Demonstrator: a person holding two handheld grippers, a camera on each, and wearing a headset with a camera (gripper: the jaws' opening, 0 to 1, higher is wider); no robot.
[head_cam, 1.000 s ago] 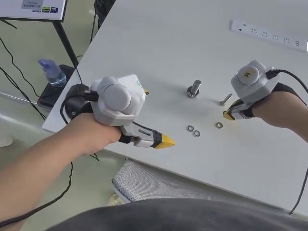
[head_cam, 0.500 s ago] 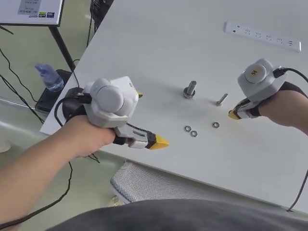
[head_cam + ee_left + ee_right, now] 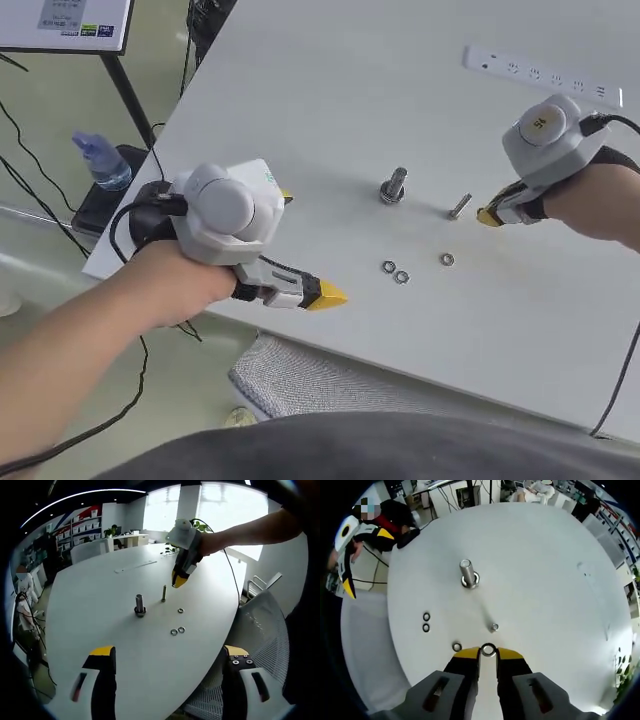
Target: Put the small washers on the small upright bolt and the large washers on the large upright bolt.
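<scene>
Atop right gripper (image 3: 488,217), illegible label (image 3: 540,122)

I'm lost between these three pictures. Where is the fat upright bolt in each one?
Head view: large bolt mid-table, just above the washer pair.
Left gripper view: large bolt left of centre, washer pair to its lower right.
Right gripper view: large bolt upper centre, washer pair lower left, beyond the right claw shut on a washer.
Shared landmark: the washer pair lying side by side.

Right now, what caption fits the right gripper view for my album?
Right gripper holds a washer near the small bolt; three more lie loose.
</scene>
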